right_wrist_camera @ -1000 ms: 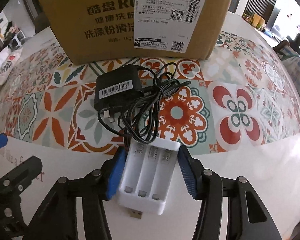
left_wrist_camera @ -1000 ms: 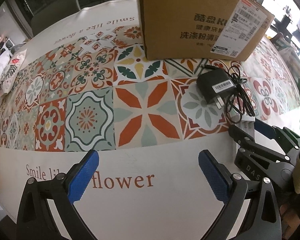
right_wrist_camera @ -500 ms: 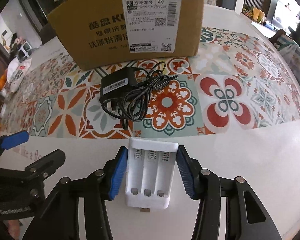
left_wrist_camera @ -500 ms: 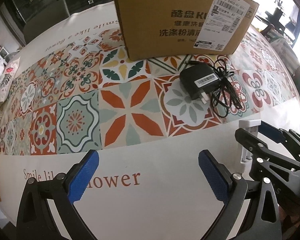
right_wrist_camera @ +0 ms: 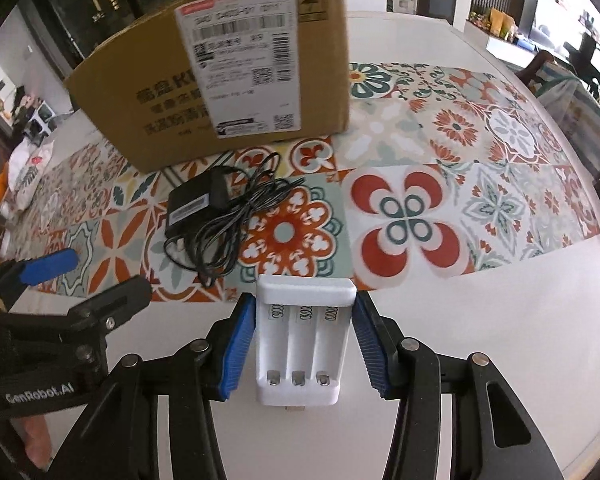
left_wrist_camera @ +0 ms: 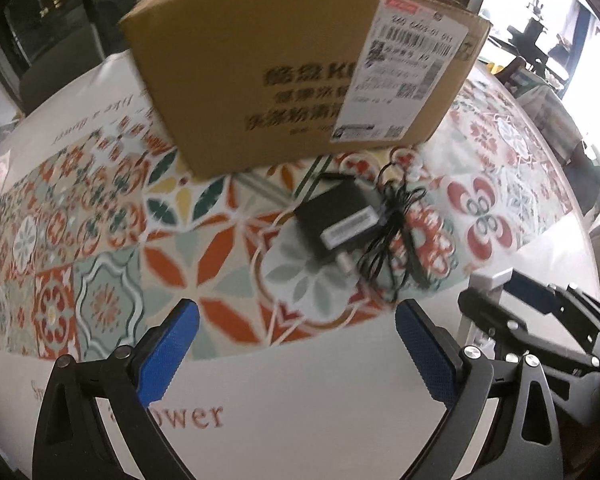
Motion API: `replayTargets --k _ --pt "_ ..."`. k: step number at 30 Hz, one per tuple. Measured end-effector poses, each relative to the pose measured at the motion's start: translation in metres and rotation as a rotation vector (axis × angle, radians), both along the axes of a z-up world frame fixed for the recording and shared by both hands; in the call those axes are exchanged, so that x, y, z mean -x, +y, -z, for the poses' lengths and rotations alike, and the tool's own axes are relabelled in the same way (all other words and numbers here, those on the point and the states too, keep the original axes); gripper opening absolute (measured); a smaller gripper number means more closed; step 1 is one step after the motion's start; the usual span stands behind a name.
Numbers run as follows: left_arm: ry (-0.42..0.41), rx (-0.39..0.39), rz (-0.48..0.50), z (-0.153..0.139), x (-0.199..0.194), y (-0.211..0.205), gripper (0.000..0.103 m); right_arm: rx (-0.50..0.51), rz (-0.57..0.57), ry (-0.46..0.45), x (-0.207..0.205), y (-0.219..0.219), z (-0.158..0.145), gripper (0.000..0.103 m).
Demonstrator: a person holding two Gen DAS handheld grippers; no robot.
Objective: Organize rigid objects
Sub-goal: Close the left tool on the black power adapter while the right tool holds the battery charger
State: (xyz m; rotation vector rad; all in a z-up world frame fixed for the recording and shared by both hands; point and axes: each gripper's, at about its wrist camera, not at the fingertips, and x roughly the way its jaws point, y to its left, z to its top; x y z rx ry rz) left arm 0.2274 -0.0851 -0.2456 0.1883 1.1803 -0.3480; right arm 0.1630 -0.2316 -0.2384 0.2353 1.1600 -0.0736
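Note:
A white three-slot battery charger (right_wrist_camera: pixel 304 344) sits between the blue pads of my right gripper (right_wrist_camera: pixel 305 338), which is shut on it above the table. Its edge also shows in the left wrist view (left_wrist_camera: pixel 490 280). A black power adapter (right_wrist_camera: pixel 190 206) with a tangled black cable (right_wrist_camera: pixel 240 216) lies on the patterned cloth in front of a cardboard box (right_wrist_camera: pixel 220 76). In the left wrist view the adapter (left_wrist_camera: pixel 336 220) is ahead of my left gripper (left_wrist_camera: pixel 296 344), which is open and empty. The box (left_wrist_camera: pixel 280 80) stands behind it.
The table carries a tile-patterned cloth (right_wrist_camera: pixel 420 208) with a white border. The left gripper shows at the left of the right wrist view (right_wrist_camera: pixel 60 280). Bags and clutter lie at the far left edge (right_wrist_camera: pixel 24 168). Chairs stand beyond the right side (right_wrist_camera: pixel 572 92).
Both grippers have risen and drawn back, so the box and adapter look farther off. The charger stays in the right gripper. The left gripper has shifted right, facing the adapter.

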Motion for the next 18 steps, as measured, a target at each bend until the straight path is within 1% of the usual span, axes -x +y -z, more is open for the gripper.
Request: replayTargets --k 3,11,13,18 --pt "-0.010 -0.011 0.030 0.000 -0.011 -0.017 0.100 -0.018 0.017 0.006 -0.003 -0.013 0.002 0.049" --pt "0.021 -0.002 0.079 0.012 -0.036 -0.058 0.100 -0.046 0.044 0.020 -0.012 -0.040 0.008 0.049" --pt "0.031 -0.016 0.078 0.019 -0.042 -0.067 0.100 -0.047 0.041 0.021 -0.014 -0.043 0.009 0.049" --pt "0.054 -0.067 0.071 0.036 -0.052 -0.080 0.094 -0.070 0.044 0.024 -0.017 -0.053 0.015 0.049"
